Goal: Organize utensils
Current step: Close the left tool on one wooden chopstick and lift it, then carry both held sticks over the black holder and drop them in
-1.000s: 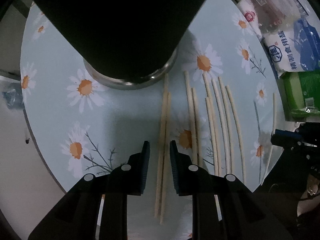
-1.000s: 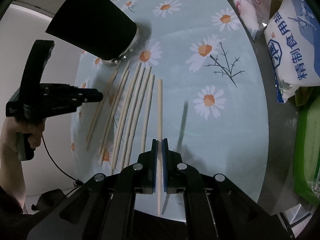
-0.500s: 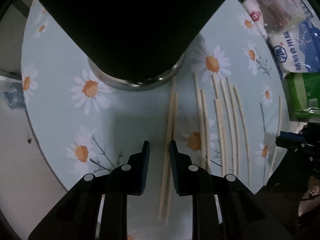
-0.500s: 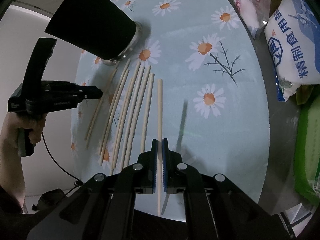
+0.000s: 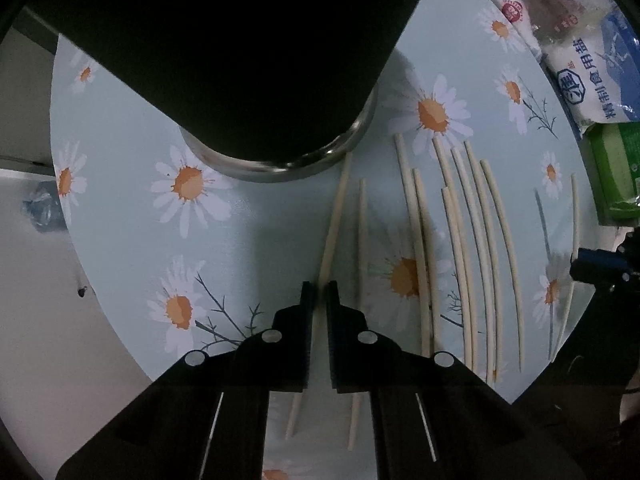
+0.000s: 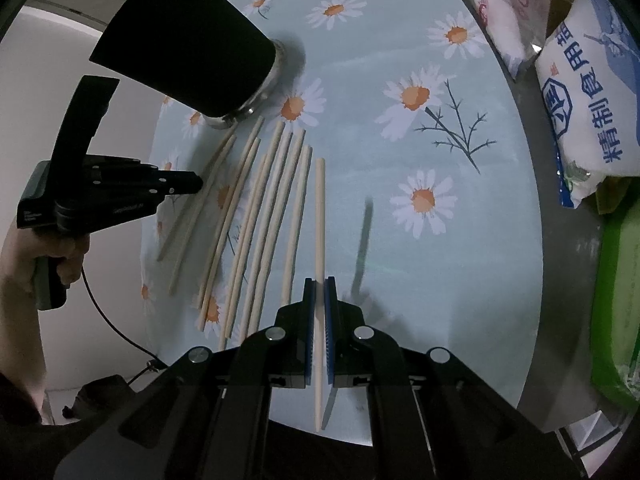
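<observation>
While we are gripping a tool in each hand over the daisy-print table [image 6: 460,280], the scene is reading like this:

Left gripper [image 5: 319,296]: we are closing its jaws narrowly around the leftmost chopstick [image 5: 335,216]; the stick is running between the pads, though we cannot tell whether they are pressing it.

Right gripper [image 6: 319,292]: we are clamping the rightmost chopstick [image 6: 319,216] between its blue pads, and the stick is pointing straight ahead along the fingers.

Loose chopsticks [image 6: 256,224]: they are lying roughly side by side on the table between our two held sticks, thin ends fanning toward the holder.

Black holder [image 6: 188,36]: it is standing on its metal base just beyond the far ends of the sticks, filling the upper part of the left wrist view.

Salt bag [image 6: 588,80]: it is sitting off the table's right edge, beside a green package [image 6: 616,300].

Left hand [image 6: 60,256]: we are seeing it wrapped around the tool's handle.
</observation>
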Available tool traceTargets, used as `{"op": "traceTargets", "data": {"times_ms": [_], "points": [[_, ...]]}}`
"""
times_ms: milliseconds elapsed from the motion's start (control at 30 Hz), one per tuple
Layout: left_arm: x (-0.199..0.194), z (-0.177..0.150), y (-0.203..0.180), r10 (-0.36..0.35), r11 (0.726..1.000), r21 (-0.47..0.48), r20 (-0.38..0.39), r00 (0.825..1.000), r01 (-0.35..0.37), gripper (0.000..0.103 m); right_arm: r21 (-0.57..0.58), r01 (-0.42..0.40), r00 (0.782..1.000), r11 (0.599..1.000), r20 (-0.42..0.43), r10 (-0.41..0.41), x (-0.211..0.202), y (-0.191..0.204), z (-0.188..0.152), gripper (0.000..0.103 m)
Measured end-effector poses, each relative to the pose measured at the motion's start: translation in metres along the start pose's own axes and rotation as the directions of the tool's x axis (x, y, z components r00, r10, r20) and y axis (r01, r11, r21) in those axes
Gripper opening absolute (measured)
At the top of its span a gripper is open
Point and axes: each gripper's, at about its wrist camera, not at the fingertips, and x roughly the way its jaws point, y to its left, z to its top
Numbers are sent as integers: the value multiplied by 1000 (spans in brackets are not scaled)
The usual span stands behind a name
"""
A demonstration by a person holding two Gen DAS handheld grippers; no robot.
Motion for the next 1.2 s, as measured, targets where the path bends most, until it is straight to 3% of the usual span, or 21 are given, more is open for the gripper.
{"op": "traceTargets", "data": {"times_ms": [200,367,600,667,767,933,1133,1200], "points": [[3,-1,-4,11,1000,21,-9,1000,-11,4,-8,-4,1000,1000,-1,4,-4,-3,1,5],[-10,-7,-6,11,1000,-14,34,999,-10,4,-20,-34,999,999,1,34,-11,-10,5,5],[-49,-40,-23,-23,994,-100,155,988,39,4,-100,-89,996,991,-7,89,-24,-3,17,5],[-65,-50,-32,-28,991,-119,216,976,54,4,-135,-121,993,983,0,122,-30,4,21,5],[-89,-64,-37,-57,985,-135,315,947,104,4,-170,-157,986,973,22,163,-40,16,28,5],[-136,-73,-33,-69,982,-122,487,871,146,4,-238,-216,968,947,76,239,-56,46,43,5],[-185,-84,-1,-100,979,-70,650,753,190,4,-285,-236,936,929,191,297,-82,87,67,5],[-200,-81,12,-110,978,-49,699,707,201,4,-304,-228,922,925,237,305,-94,97,75,5]]}}
